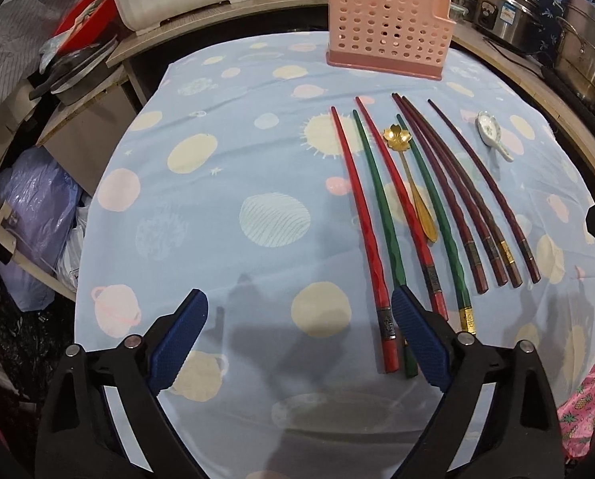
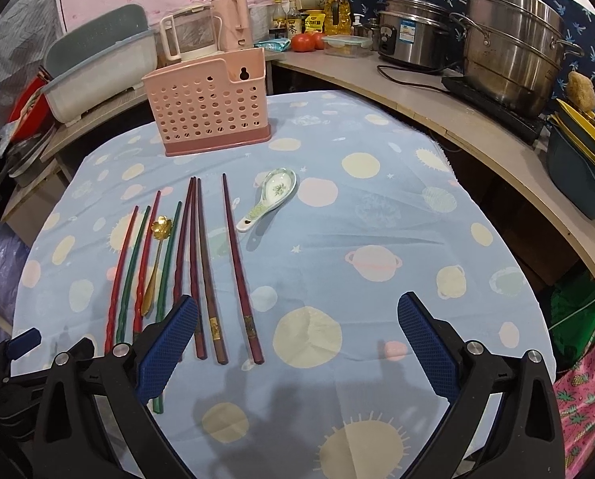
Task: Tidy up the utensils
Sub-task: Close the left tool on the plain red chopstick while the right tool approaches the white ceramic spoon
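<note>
Pink holder (image 2: 209,107): upright at the worktop's (image 2: 377,219) far edge, empty (destination, presumably).
Utensils: chopsticks (image 1: 381,239), gold spoon (image 1: 411,187) and ceramic spoon (image 2: 267,199) in a row, ungrasped.
Left tool (image 1: 299,339): apart, empty.
Right tool (image 2: 297,343): apart, empty.

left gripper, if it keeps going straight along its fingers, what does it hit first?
Most likely bare tablecloth. The left gripper is open with nothing between its fingers, and the red chopstick and green chopstick lie just beside its right finger. Depth is hard to judge, so a slight rightward drift could clip them.

Both wrist views tilt down, sharing chopsticks (image 1: 401,199) (image 2: 201,263), perhaps equally near.
</note>
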Tool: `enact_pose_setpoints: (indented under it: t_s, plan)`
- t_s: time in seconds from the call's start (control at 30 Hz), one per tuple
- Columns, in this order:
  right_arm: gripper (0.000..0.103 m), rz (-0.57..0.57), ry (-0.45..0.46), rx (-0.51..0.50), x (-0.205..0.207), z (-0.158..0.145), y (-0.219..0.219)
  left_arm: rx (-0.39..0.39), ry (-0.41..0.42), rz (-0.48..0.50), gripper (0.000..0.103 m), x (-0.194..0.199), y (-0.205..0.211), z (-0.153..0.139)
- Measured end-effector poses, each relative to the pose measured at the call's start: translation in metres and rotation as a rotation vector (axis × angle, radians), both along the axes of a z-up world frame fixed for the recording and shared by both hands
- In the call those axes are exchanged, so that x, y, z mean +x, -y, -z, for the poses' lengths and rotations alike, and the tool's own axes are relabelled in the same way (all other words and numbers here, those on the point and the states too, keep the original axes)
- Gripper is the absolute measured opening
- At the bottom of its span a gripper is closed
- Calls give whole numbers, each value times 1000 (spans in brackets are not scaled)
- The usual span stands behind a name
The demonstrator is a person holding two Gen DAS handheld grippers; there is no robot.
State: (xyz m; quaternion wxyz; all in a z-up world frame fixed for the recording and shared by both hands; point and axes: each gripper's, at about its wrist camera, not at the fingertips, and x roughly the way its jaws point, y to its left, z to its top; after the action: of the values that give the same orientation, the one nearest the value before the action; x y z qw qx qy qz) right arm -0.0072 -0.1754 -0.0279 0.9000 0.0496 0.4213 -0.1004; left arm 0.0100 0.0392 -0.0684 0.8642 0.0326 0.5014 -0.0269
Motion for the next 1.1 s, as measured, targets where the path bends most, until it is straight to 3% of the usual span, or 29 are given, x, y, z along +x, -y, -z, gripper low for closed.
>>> enact_pose_setpoints:
  t_s: [0.33, 0.53, 0.73, 0.9, 1.1]
  plan:
    - [96, -6, -8, 9, 7, 4, 0, 8, -55, 36, 81, 5, 9, 18]
    - [85, -29, -26, 25, 14, 9, -4, -16, -67, 36, 71, 6, 4, 19]
    - [69, -45, -38, 52, 24, 15, -7, -30, -63, 47, 46, 9, 2, 14]
    - [57, -39, -27, 94, 44, 15, -1, -65, -67, 49, 13, 16, -3, 12]
    - [32, -24, -33, 203, 82, 23, 12, -91, -73, 52, 8, 24, -5, 13]
